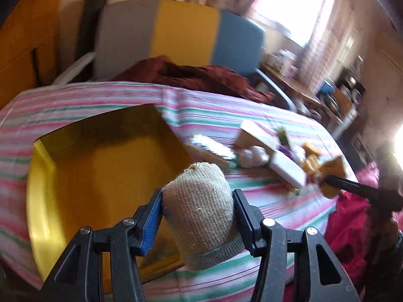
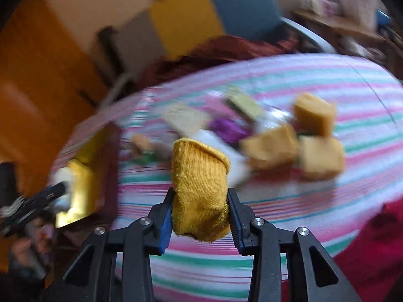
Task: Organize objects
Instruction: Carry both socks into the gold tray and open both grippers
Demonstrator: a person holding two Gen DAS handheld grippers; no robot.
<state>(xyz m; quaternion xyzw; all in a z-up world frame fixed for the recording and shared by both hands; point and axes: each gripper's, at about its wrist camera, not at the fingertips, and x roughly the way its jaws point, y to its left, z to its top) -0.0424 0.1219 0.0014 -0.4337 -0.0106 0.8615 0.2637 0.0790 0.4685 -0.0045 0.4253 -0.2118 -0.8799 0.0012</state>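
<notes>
Striped cloth (image 1: 105,95) covers the table, woven cotton look, pink, green and white bands. On it at the left sits a yellow box (image 1: 100,176), open-topped, square, glossy smooth walls, card-like. Behind the table a chair back (image 1: 181,30) in flat panels of grey, yellow and blue, with a crumpled maroon fabric (image 1: 196,73) heaped at its foot. Mid-table lies a loose pile (image 2: 252,125): three chunky mustard knit rolls (image 2: 314,114), a flat white slab (image 1: 288,172), a tan card piece (image 1: 254,133), something purple (image 2: 228,127), all motion-blurred. No readable writing or brand on anything. Left gripper (image 1: 199,216) is clamped on a beige roll (image 1: 201,214), coarse ribbed knit, dome-topped cylinder with a greyish band at its base; both pads press its sides, and it sits just over the box's near right corner. Right gripper (image 2: 200,214) is clenched on a mustard roll (image 2: 199,191), fuzzy terry-like knit, squashed oblong with folded top, raised off the cloth in front of the pile. Magenta fabric (image 1: 352,226) shows at the near right edge.
</notes>
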